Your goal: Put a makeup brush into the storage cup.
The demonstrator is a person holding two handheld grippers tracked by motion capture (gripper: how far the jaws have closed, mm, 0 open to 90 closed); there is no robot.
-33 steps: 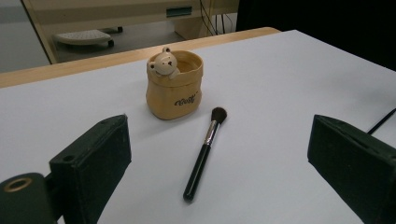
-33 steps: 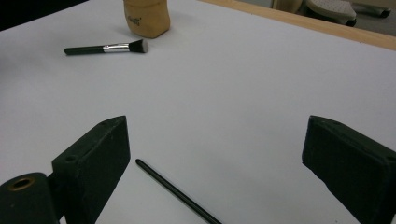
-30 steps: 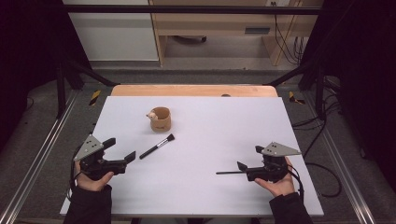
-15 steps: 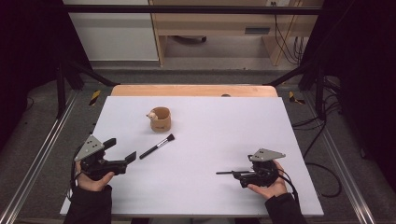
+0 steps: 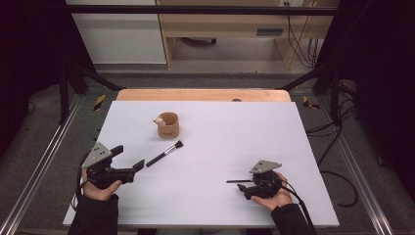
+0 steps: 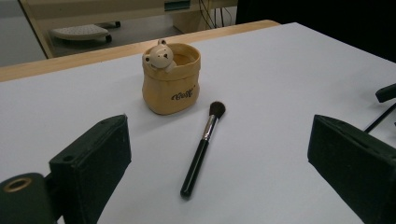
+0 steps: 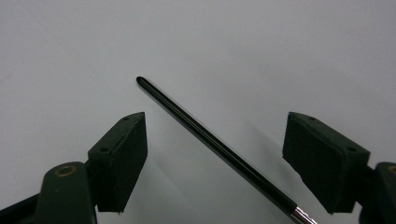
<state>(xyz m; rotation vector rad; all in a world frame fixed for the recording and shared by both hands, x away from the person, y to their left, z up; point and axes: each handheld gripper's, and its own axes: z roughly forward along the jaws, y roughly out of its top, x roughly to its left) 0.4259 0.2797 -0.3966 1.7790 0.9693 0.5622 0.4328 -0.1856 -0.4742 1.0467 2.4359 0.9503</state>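
Observation:
A tan fabric cup with a small bear figure [image 5: 168, 126] [image 6: 172, 79] stands upright on the white table [image 5: 220, 142]. A black-handled makeup brush [image 5: 165, 153] [image 6: 201, 149] lies flat in front of it, bristles toward the cup. My left gripper [image 5: 128, 156] [image 6: 222, 154] is open, a short way from the brush handle's end. A thin black brush [image 5: 237, 181] [image 7: 205, 137] lies on the table at the right. My right gripper [image 5: 244, 185] [image 7: 215, 140] is open and low, with the thin handle running slantwise between its jaws, untouched.
A wooden strip [image 5: 203, 94] runs along the table's far edge. Metal frame rails [image 5: 44, 161] flank both sides, and cables [image 5: 337, 147] trail on the floor at the right. Bare white table lies between the two grippers.
My right gripper has moved left and nearer the person, closing in over the thin brush's handle. The left gripper, the makeup brush and the cup have stayed put.

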